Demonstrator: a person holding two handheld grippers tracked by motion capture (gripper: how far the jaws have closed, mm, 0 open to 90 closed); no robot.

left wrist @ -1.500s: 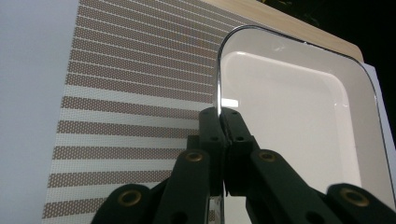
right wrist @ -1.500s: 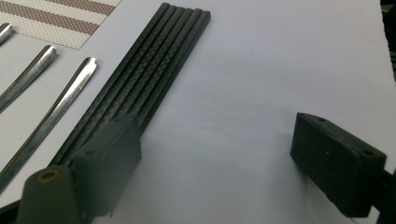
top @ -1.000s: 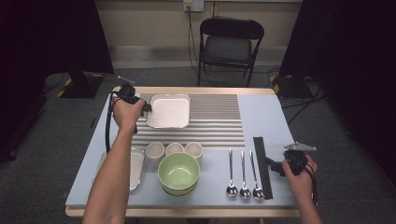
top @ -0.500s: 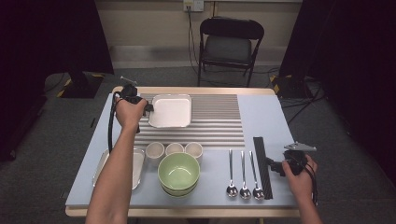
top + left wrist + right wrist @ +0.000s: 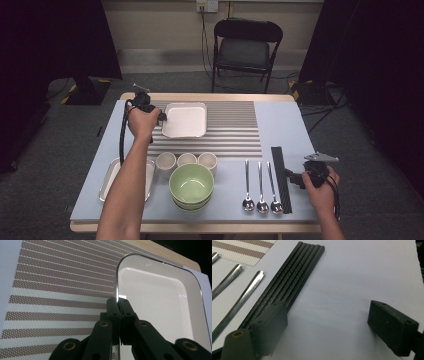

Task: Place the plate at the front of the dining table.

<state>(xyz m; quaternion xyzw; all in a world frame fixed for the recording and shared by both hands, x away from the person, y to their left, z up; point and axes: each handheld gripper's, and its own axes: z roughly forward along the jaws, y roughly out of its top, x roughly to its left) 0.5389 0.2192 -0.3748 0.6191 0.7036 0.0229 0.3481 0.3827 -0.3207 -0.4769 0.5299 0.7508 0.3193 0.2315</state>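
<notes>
A white square tray [image 5: 185, 120] with a metal rim lies on the striped mat [image 5: 230, 132] at the back of the table. My left gripper [image 5: 160, 118] is shut on the tray's left rim. In the left gripper view the two jaws [image 5: 117, 305] pinch that thin rim [image 5: 116, 280]. Near the front right, my right gripper [image 5: 292, 178] stands open just right of the black chopsticks [image 5: 280, 177]. In the right gripper view [image 5: 327, 315] nothing but bare table lies between its jaws, with the chopsticks [image 5: 294, 277] beside the left jaw.
Three spoons [image 5: 260, 187] lie left of the chopsticks. Stacked green bowls [image 5: 191, 186] stand at the front centre, with three small cups [image 5: 186, 160] behind them. A second metal tray [image 5: 111, 177] lies at the front left under the forearm. A folding chair [image 5: 247, 47] stands beyond the table.
The left gripper and the tray have edged slightly to the right on the mat. The right gripper has stayed put.
</notes>
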